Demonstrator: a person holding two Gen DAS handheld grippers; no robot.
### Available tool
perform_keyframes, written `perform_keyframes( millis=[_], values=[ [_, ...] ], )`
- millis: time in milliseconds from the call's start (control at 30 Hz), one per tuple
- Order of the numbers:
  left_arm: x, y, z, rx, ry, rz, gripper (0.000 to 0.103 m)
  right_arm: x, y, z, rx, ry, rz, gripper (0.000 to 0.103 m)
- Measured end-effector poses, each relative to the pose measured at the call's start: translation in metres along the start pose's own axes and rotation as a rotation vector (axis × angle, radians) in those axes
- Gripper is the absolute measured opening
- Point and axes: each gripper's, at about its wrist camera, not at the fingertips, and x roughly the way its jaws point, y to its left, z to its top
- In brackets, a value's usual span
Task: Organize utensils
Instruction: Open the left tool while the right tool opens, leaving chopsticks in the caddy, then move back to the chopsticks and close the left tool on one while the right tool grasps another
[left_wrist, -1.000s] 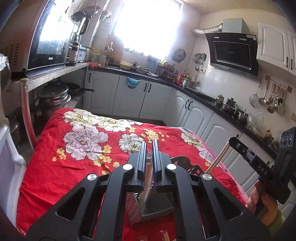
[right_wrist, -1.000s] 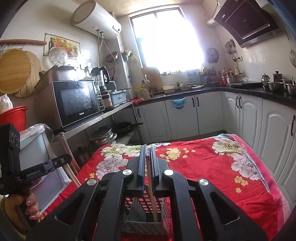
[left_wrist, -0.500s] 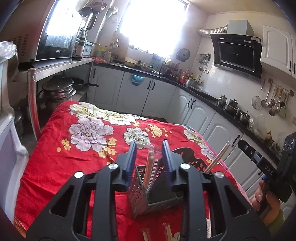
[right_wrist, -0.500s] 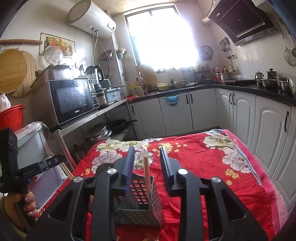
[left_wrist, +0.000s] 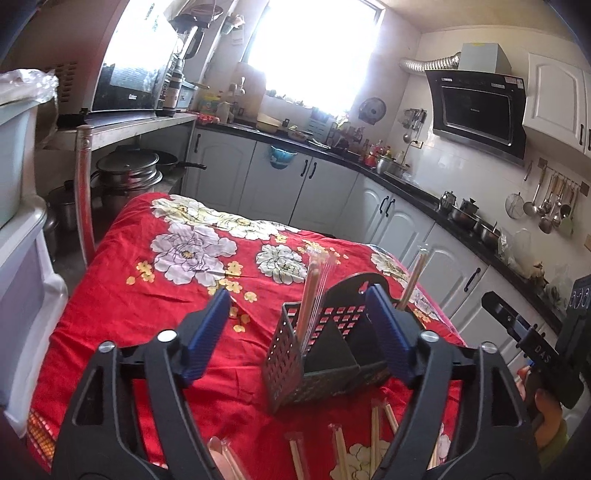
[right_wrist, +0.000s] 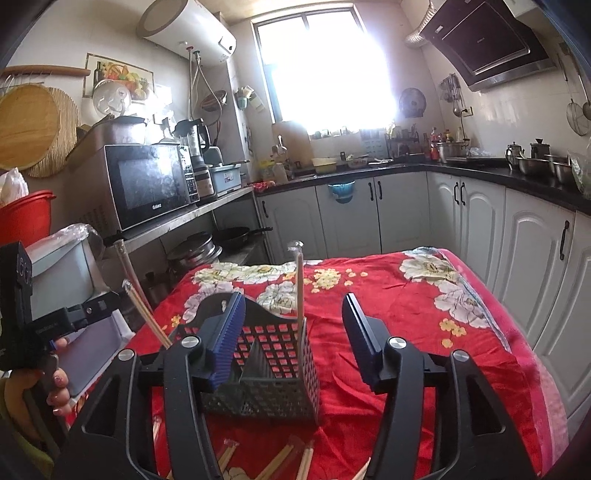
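Observation:
A dark perforated utensil basket (left_wrist: 314, 354) stands on the red flowered tablecloth (left_wrist: 155, 288); it also shows in the right wrist view (right_wrist: 269, 365). Wrapped chopstick pairs stand upright in it: one at its left (left_wrist: 314, 299), one at its right (left_wrist: 415, 277). In the right wrist view they appear at the right corner (right_wrist: 300, 284) and the left (right_wrist: 146, 314). My left gripper (left_wrist: 299, 339) is open and empty, its jaws on either side of the basket. My right gripper (right_wrist: 293, 339) is open and empty just above the basket. Several wrapped chopstick pairs (left_wrist: 373, 443) lie on the cloth in front.
The table stands in a kitchen. White cabinets (right_wrist: 517, 266) run along the right and back. A shelf with a microwave (right_wrist: 147, 181) and pots (left_wrist: 125, 173) is at the left. White storage bins (left_wrist: 22, 280) stand by the table's left edge.
Both grippers opened wide and let go of the chopstick pairs, which now stand in the basket. Both grippers pulled back and upward from the basket.

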Motion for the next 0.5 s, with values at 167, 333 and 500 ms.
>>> perform_keyframes(
  millis=[167, 333, 500],
  values=[
    [-0.011, 0.002, -0.007, -0.004, -0.017, 0.011, 0.087, -0.006, 0.002, -0.010, -0.008, 0.016, -0.005, 0.056],
    [-0.020, 0.006, -0.015, -0.015, -0.015, 0.016, 0.092, -0.011, 0.003, -0.020, -0.008, 0.042, 0.002, 0.058],
    [-0.026, 0.010, -0.024, -0.021, -0.002, 0.027, 0.092, -0.015, 0.010, -0.032, -0.018, 0.075, 0.017, 0.061]
  ],
)
